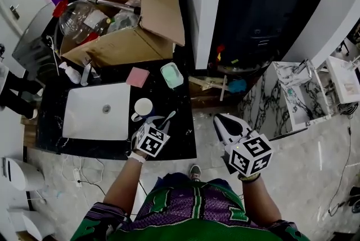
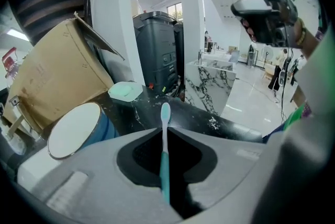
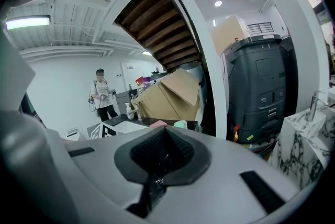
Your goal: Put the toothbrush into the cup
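Note:
The toothbrush (image 2: 164, 155) has a teal handle, a white neck and a pale blue head. My left gripper (image 2: 165, 133) is shut on its handle, and the head sticks out forward past the jaws. In the head view the left gripper (image 1: 161, 126) hovers over the black counter's front edge, with the toothbrush (image 1: 168, 118) pointing up and to the right. The cup (image 1: 143, 107), blue outside and white inside, stands just left of the brush head; the left gripper view shows this cup (image 2: 76, 130) low at the left. My right gripper (image 1: 223, 121) is off the counter over the floor, shut and empty.
A white sink (image 1: 97, 111) is set in the black counter (image 1: 180, 141). Behind the cup lie a pink sponge (image 1: 137, 77) and a green soap dish (image 1: 171, 75). An open cardboard box (image 1: 126, 20) holds a clear bottle. A black appliance (image 1: 264, 6) and a marble cabinet (image 1: 284, 99) stand at the right.

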### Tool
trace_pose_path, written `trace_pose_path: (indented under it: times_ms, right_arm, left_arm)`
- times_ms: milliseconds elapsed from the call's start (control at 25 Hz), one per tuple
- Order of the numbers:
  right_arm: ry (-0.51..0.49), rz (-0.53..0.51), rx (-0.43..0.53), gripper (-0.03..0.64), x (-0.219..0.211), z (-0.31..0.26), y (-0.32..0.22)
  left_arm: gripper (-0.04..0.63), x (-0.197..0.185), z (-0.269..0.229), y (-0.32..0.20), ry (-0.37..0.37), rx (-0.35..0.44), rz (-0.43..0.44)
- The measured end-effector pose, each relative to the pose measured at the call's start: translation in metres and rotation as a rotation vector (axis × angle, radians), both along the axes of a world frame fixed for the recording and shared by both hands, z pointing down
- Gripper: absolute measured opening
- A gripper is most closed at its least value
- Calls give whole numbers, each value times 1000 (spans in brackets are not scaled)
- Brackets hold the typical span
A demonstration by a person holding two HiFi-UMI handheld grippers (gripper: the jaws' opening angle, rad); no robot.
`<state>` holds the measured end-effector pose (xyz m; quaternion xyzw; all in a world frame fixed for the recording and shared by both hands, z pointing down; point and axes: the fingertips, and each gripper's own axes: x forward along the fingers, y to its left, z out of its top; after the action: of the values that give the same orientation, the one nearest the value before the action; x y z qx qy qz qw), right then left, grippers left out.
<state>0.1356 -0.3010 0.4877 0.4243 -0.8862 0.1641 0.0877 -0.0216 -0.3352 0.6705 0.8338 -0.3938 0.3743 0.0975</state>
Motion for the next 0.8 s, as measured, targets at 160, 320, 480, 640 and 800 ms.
trace_pose_path:
  times_ms: [160, 320, 480, 640, 800]
  right_arm:
    - [-6, 10, 19, 5, -9, -9, 4]
    - [-16, 24, 37, 5, -19, -18, 9]
    - [-37, 44, 40, 5, -27, -24, 16]
    - [-43, 62, 40, 5, -35, -31, 25]
    - [-40, 65, 47, 5, -48, -39, 34]
  left_arm:
    - [38, -1, -14, 7, 50, 26, -1]
    - [37, -4, -31, 13, 128, 33, -10]
    - [35, -11, -47, 21, 176, 41, -10]
    - [35, -21, -66, 28, 191, 65, -3]
    - [35, -37, -88, 35, 235, 96, -15]
